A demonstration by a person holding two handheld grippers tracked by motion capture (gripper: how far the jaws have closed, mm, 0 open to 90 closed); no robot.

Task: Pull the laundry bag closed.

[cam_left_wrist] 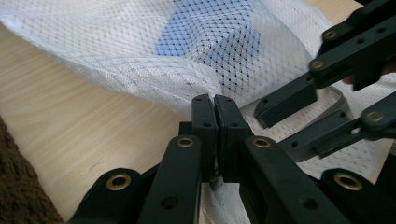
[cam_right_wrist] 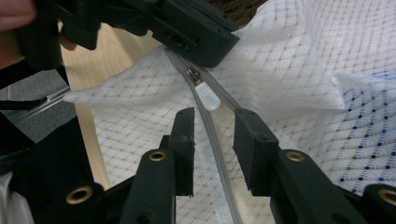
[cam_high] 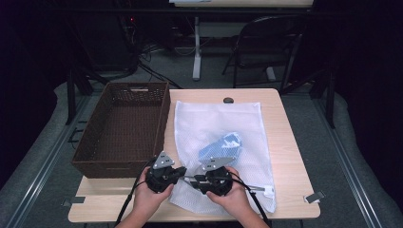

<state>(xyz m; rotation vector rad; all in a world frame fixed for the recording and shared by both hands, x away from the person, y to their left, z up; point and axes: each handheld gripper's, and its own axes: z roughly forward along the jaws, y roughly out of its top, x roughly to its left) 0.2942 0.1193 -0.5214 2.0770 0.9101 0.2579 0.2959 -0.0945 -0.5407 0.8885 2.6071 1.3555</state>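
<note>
A white mesh laundry bag [cam_high: 223,142] lies flat on the light wooden table [cam_high: 290,156], right of centre, with a pale blue folded garment [cam_high: 222,145] visible through the netting in its middle. A dark brown woven rectangular basket [cam_high: 124,126] stands on the left part of the table, its right wall just beside the bag's left edge. Both hands come in from the near edge and meet at the bag's near left corner. The left gripper [cam_left_wrist: 215,106] has its two black jaws pressed fully together on a pinch of the mesh at the bag's edge; in the left gripper view the fabric rises into a small peak where it enters the pads, and the table surface shows bare to the left of it. The right gripper [cam_right_wrist: 213,122] sits just beside the left one, the two nearly tip to tip in the high view [cam_high: 189,179]. Its jaws stand partly apart, about half of their spread, with nothing pinched: the grey zip line [cam_right_wrist: 219,158] of the bag runs up between them without touching either pad. The white teardrop-shaped zip pull [cam_right_wrist: 207,97] lies just beyond the jaw tips, on the zip, directly below the dark body of the left gripper, which crosses the top of the right gripper view. The right gripper's pads are near the pull but apart from it. The bag's far end lies smooth and untouched toward the far edge of the table.
</note>
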